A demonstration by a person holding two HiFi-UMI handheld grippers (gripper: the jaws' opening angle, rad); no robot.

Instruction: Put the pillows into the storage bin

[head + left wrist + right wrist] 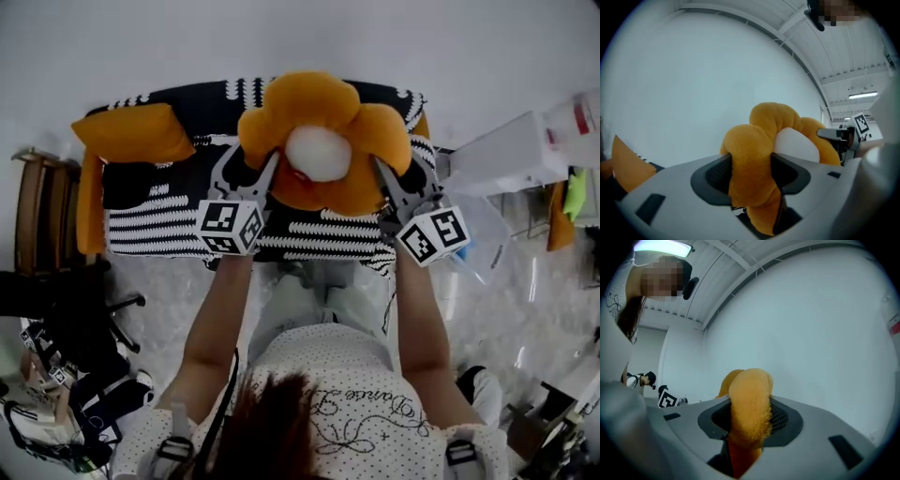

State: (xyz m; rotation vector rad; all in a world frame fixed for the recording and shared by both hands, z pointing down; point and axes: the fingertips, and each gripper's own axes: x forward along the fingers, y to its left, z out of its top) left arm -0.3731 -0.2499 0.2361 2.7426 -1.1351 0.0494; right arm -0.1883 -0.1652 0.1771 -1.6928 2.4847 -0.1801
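Observation:
An orange flower-shaped pillow point(323, 141) with a white centre hangs in the air above the sofa, held from both sides. My left gripper point(251, 167) is shut on a left petal, which bulges between the pads in the left gripper view point(751, 176). My right gripper point(392, 178) is shut on a right petal, pinched flat in the right gripper view point(750, 420). A square orange pillow point(131, 131) lies on the sofa's left end. A clear plastic bin point(487, 234) stands by the sofa's right end.
The sofa point(309, 234) has a black-and-white striped cover and stands against a white wall. A wooden chair point(37, 206) and a black chair base point(103, 309) are on the left. Bags lie at the lower left point(56, 394). White boxes point(511, 150) are on the right.

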